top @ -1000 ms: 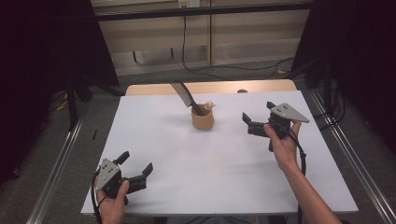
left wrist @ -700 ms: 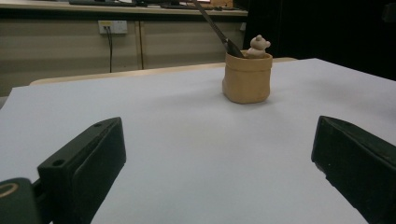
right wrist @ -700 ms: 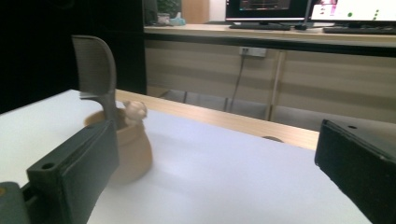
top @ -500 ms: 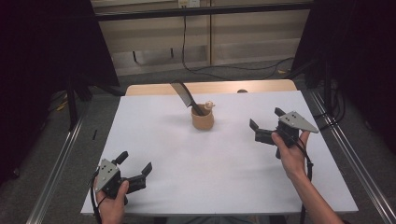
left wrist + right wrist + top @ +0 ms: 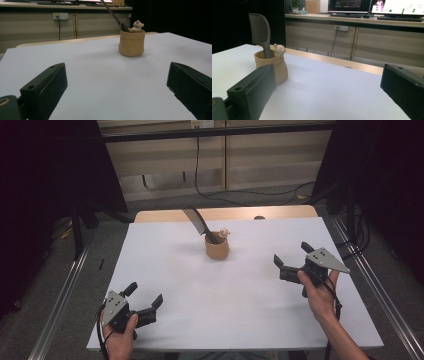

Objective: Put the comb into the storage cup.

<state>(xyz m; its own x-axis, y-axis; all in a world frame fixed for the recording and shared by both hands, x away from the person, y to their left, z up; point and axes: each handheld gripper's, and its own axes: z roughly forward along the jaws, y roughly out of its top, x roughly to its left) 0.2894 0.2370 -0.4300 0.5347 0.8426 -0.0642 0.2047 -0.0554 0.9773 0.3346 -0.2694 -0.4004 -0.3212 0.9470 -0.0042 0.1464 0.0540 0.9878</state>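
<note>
A tan pot [image 5: 217, 248] stands upright on the white table [image 5: 225, 310], toward its far middle, with a small bear figure [image 5: 224, 233] at its rim; a dark comb [image 5: 199, 223] stands in it, handle down, teeth up, leaning to the left in the high view; the right gripper [image 5: 291, 261] is held above the table's right side, well apart from the pot, jaws spread wide with nothing between them; the left gripper [image 5: 145, 296] sits at the near left corner, farther from the pot, jaws likewise wide apart and empty; a wooden edge [image 5: 280, 212] shows behind the table.
</note>
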